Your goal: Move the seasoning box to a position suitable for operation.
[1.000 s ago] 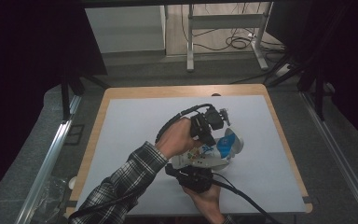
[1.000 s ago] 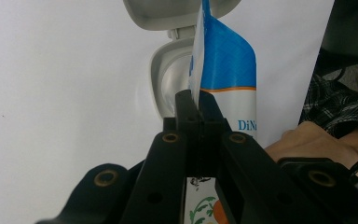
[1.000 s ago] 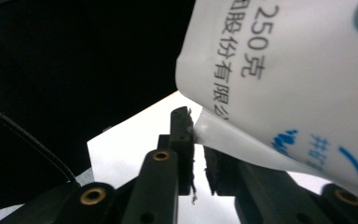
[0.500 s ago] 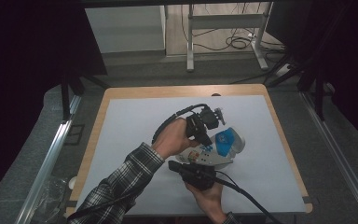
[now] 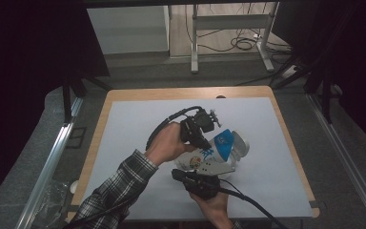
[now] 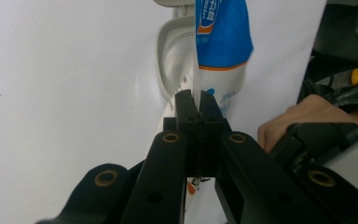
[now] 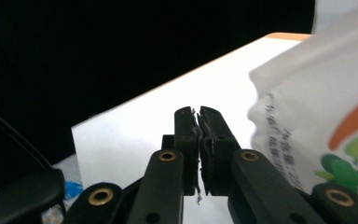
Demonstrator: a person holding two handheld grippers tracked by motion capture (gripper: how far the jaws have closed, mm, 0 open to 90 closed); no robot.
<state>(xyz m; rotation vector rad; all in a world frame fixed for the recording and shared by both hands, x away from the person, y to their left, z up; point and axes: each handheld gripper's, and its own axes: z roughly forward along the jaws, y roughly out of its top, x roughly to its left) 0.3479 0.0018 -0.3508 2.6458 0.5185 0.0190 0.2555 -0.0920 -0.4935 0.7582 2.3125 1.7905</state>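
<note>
1. Our left tongs (image 6: 199,100) are pinched together on an edge of the pouch (image 5: 219,150), which stretches straight away from their tips in the left gripper view
2. The pouch sits mid-tabletop (image 5: 138,124), its long axis running from our near left toward the far right in the high view, between both hands
3. It is soft white plastic with a blue band and an open white cap
4. Our right tongs (image 7: 198,122) are together, seemingly on a thin scrap; the pouch lies just to their right, so they are the nearer to regrip
</note>
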